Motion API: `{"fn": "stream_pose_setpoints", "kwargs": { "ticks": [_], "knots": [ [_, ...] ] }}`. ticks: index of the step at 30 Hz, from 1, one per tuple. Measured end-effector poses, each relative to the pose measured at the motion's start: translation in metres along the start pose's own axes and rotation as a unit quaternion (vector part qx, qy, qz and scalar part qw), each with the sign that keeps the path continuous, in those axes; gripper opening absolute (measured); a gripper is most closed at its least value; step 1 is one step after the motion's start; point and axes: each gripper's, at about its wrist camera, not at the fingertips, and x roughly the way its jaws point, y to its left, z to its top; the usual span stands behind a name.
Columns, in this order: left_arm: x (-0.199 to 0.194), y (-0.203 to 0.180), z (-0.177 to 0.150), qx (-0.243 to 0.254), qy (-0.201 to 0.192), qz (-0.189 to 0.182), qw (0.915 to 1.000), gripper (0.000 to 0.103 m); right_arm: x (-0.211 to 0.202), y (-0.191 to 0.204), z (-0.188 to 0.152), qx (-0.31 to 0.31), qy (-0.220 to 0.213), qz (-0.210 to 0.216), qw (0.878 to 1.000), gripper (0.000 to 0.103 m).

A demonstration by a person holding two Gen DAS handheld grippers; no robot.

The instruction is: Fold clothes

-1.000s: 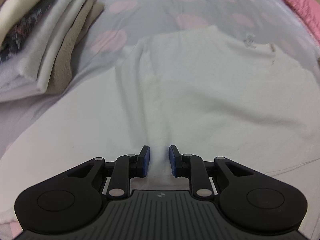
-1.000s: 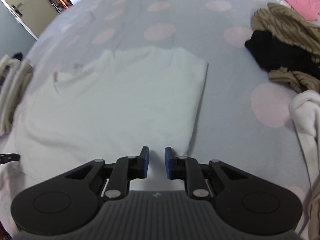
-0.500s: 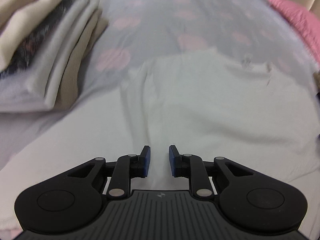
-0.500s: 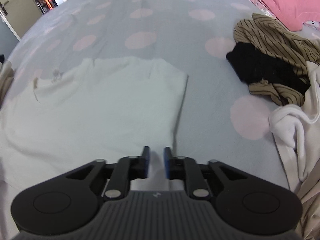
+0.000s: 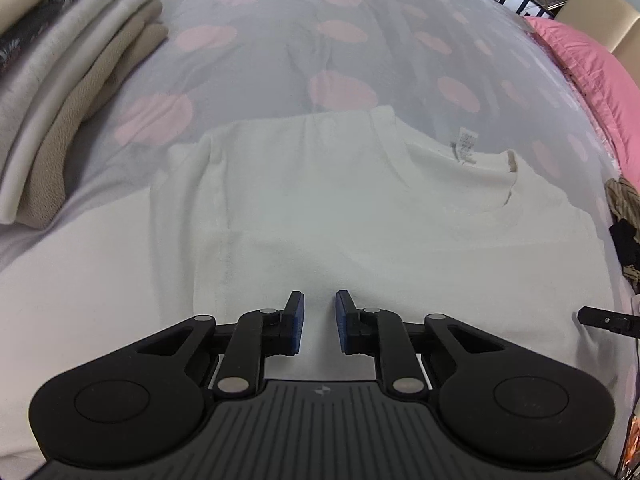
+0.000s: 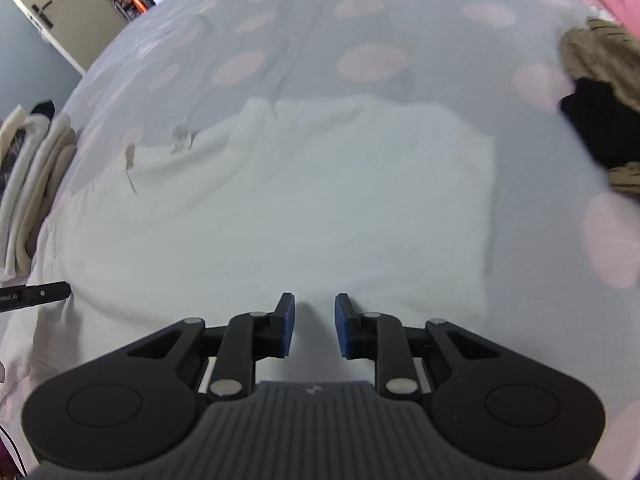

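A white shirt [image 5: 320, 208] lay spread flat on the pink-dotted bed [image 5: 256, 64], a folded stack [image 5: 60, 92] at its left, as the left gripper [image 5: 319, 322] and right gripper [image 6: 314, 326] hovered over its near hem, fingers apart and empty.

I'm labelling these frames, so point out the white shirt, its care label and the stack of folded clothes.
white shirt [image 5: 340, 216]: left wrist view, middle of the flat body.
care label [image 5: 464, 147]: left wrist view, the tag at the neck opening.
stack of folded clothes [image 5: 68, 64]: left wrist view, folded edges facing the shirt.
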Motion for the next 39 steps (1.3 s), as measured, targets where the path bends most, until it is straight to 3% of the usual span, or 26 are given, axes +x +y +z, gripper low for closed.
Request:
{"fn": "stream_pose_setpoints", "kwargs": {
  "ticks": [3,8,12,16,19,20,24,28,31,34,39],
  "knots": [
    [0.008,0.005,0.0,-0.009,0.009,0.016,0.9998,0.001,0.012,0.017,0.001,-0.021,-0.006,-0.009,1.0,0.027],
    [0.008,0.025,0.0,-0.044,0.009,0.013,0.9989,0.001,0.023,0.029,0.005,-0.041,-0.024,-0.027,0.998,0.024],
    [0.006,0.033,0.002,-0.055,-0.003,0.02,0.9983,0.001,0.029,0.014,0.013,-0.002,-0.046,-0.042,0.998,0.0],
    [0.003,0.037,0.005,-0.055,-0.017,0.035,0.9977,0.001,0.029,0.002,0.018,0.027,-0.067,-0.041,0.997,0.0],
    [-0.002,0.037,0.007,-0.051,-0.033,0.051,0.9969,0.001,0.027,0.005,0.021,0.026,-0.089,-0.067,0.993,0.0],
    [-0.006,0.033,0.008,-0.045,-0.043,0.056,0.9964,0.0,0.025,0.012,0.022,0.016,-0.091,-0.058,0.994,0.0],
    [-0.008,0.023,0.012,-0.038,-0.055,-0.019,0.9976,0.0,0.02,0.041,0.024,-0.025,-0.097,-0.017,0.995,0.005],
    [0.008,-0.002,0.011,-0.003,-0.035,-0.05,0.9981,0.0,0.036,0.078,0.014,-0.081,-0.047,0.055,0.994,0.003],
    [0.023,-0.014,0.007,0.018,-0.023,-0.04,0.9988,0.0,0.045,0.088,0.006,-0.106,-0.047,0.041,0.992,0.0],
    [0.027,-0.016,0.007,0.015,-0.034,-0.031,0.9988,0.0,0.049,0.081,0.01,-0.074,-0.054,0.04,0.995,0.0],
    [0.033,-0.018,0.01,0.006,-0.057,-0.019,0.9982,0.0,0.058,0.087,0.012,-0.073,-0.087,0.017,0.993,0.0]
  ]
}}
